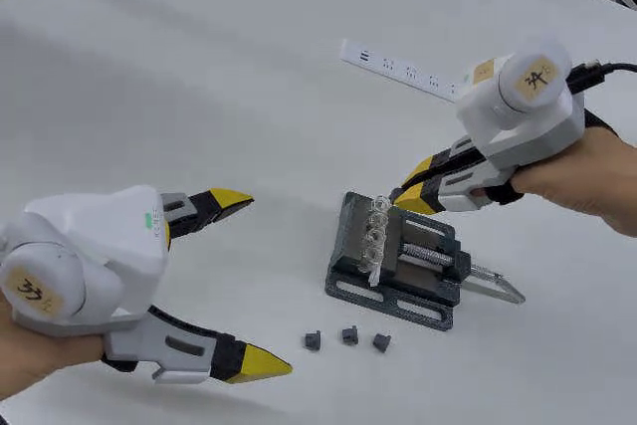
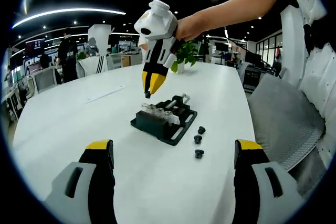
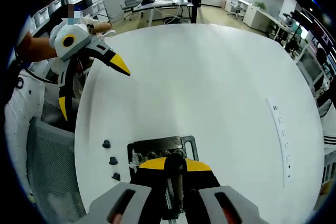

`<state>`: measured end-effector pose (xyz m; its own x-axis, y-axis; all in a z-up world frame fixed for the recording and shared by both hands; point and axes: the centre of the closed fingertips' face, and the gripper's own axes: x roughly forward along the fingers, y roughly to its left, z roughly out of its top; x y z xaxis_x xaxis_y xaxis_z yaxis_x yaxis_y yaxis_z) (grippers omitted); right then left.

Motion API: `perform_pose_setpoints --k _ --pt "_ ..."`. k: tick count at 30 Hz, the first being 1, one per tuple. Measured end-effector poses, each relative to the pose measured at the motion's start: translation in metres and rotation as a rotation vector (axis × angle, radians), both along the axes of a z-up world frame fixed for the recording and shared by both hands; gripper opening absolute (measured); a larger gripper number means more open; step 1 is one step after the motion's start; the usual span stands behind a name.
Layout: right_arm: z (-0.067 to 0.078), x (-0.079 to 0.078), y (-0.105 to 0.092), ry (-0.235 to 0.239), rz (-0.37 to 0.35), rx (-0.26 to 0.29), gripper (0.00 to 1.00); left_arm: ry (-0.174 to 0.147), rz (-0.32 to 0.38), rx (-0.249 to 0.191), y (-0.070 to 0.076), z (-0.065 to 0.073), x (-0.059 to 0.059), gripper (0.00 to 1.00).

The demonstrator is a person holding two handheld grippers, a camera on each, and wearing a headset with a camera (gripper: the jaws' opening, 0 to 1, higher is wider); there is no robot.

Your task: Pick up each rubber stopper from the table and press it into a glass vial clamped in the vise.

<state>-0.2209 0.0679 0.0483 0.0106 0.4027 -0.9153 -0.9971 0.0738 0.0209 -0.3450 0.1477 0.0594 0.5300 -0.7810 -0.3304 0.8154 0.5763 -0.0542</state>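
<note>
A black vise (image 1: pixel 398 271) on the white table clamps a row of clear glass vials (image 1: pixel 376 236). My right gripper (image 1: pixel 403 196) hovers just over the far end of that row, shut on a small dark rubber stopper (image 2: pixel 147 95). Three more dark stoppers (image 1: pixel 349 334) lie loose in a row in front of the vise. My left gripper (image 1: pixel 254 282) stands wide open and empty, to the left of the vise. In the left gripper view the vise (image 2: pixel 165 119) and loose stoppers (image 2: pixel 198 140) lie ahead of it. In the right gripper view, the vise (image 3: pixel 157 148) lies under the jaws.
A white power strip (image 1: pixel 398 69) lies on the table beyond the vise. The white table (image 1: pixel 199 97) spreads wide to the left and rear. A grey mesh chair (image 2: pixel 286 114) stands by the table edge.
</note>
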Motion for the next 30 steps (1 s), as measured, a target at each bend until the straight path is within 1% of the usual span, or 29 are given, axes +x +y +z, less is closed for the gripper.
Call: perform_pose_setpoints --k 6,10,12,19,30 --pt "-0.008 0.004 0.001 0.006 0.005 -0.017 0.06 -0.001 0.002 -0.003 0.001 -0.001 0.003 0.95" --pt "-0.008 0.004 0.002 0.011 0.01 -0.021 0.06 -0.002 0.006 -0.007 0.001 -0.001 0.004 0.95" --pt "-0.011 0.005 0.003 0.012 0.012 -0.026 0.06 -0.001 0.007 -0.008 0.001 -0.002 0.004 0.95" --pt "-0.014 0.003 0.001 0.018 0.021 -0.036 0.06 0.001 0.012 -0.011 0.002 -0.004 0.003 0.95" --pt "-0.016 0.005 0.003 0.022 0.025 -0.042 0.06 0.002 0.017 -0.016 0.002 -0.004 0.005 0.95"
